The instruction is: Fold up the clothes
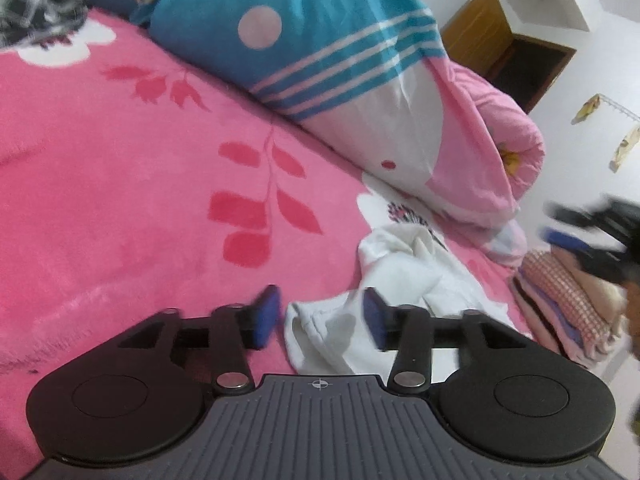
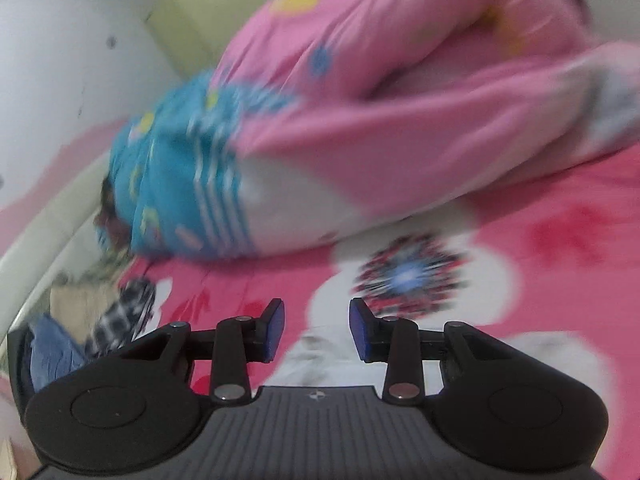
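Cloth first: the white garment point(image 1: 400, 280) lies crumpled on the pink blanket point(image 1: 120, 160) under the left gripper point(image 1: 320, 316), jaws half open, gripping nothing. It looks light and limp; a hem edge at 12 o'clock should pinch best. Right gripper point(image 2: 317, 330) is part open, empty. Folded stack point(image 1: 568, 304) at 3 o'clock.

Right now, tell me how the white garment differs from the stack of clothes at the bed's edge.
The white garment lies crumpled and loose on the pink blanket; the stack of clothes is folded flat in layers. The white garment is plain, while the stack's top piece is checked. The white garment sits by the open left gripper, the stack farther right. Both rest on the bed.
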